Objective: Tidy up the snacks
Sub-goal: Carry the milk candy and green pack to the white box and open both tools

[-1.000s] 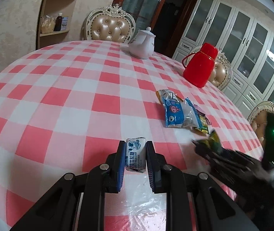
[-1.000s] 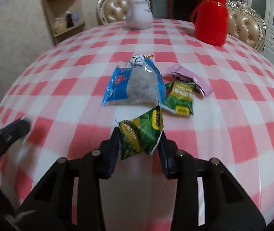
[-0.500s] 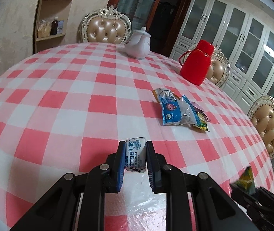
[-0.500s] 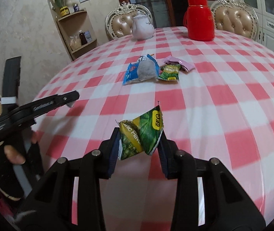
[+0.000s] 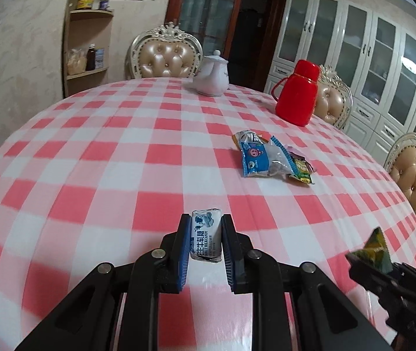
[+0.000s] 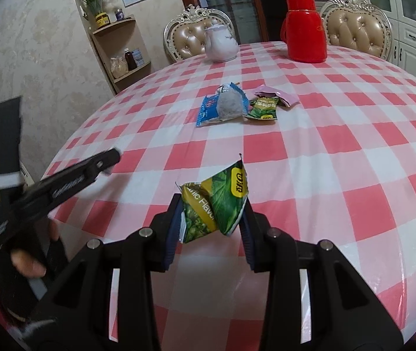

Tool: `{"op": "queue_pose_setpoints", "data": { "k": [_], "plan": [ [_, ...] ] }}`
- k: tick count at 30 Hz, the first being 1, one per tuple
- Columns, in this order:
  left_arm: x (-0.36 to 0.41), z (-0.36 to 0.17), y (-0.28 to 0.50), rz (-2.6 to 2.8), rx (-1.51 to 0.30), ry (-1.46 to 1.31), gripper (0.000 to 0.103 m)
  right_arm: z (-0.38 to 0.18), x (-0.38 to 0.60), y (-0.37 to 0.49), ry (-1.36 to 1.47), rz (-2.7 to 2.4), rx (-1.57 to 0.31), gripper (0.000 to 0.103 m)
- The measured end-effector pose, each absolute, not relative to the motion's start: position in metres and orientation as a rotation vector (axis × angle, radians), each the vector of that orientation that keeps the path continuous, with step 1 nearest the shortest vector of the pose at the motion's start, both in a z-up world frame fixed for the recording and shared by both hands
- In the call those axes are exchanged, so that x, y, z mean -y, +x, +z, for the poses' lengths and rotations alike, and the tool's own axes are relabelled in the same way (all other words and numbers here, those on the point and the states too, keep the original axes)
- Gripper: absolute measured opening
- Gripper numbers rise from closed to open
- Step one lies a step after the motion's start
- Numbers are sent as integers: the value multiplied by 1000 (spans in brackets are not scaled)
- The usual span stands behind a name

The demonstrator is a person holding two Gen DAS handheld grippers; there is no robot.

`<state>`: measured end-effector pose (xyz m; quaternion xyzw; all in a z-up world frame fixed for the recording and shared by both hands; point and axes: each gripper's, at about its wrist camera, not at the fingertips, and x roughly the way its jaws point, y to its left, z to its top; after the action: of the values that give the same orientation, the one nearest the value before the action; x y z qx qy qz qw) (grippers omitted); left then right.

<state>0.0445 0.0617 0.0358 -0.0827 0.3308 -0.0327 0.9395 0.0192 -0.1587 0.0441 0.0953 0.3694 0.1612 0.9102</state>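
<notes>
Crinkly foil and thin plastic film make up every snack on the checked tablecloth (image 5: 96, 152), so each packet is judged light, soft and a little slippery, best pinched across its flat middle or a sealed edge and not squeezed hard. At the near edge of the cloth, the left gripper (image 5: 206, 244) has its jaws drawn in to a narrow gap and clamped on both long sides of a small white-and-blue candy packet (image 5: 206, 238), held upright between the blue pads (image 5: 185, 245). Right of it, also at the near edge, the right gripper (image 6: 212, 216) has its jaws a little wider and pressed on a green pouch (image 6: 216, 201), which buckles and folds between them, a sign of how easily it deforms. Toward the middle of the cloth lies the loose pile: a blue-and-clear bag (image 6: 222, 108), a second green packet (image 6: 263, 108) touching its right side, and a pink wrapper (image 6: 281, 95) just beyond that. A white teapot (image 6: 221, 45) and a red flask (image 6: 304, 27) stand at the far edge, well apart from the pile.
</notes>
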Motion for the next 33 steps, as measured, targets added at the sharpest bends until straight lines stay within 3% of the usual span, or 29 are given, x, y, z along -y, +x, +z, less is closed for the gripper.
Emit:
{"op": "queue_pose_setpoints", "data": {
  "k": [18, 33],
  "plan": [
    [-69, 46, -85, 43, -633, -150, 21, 50, 149, -31, 231, 419, -726, 41],
    [-123, 70, -182, 130, -586, -124, 21, 63, 105, -105, 255, 568, -711, 41]
  ]
}}
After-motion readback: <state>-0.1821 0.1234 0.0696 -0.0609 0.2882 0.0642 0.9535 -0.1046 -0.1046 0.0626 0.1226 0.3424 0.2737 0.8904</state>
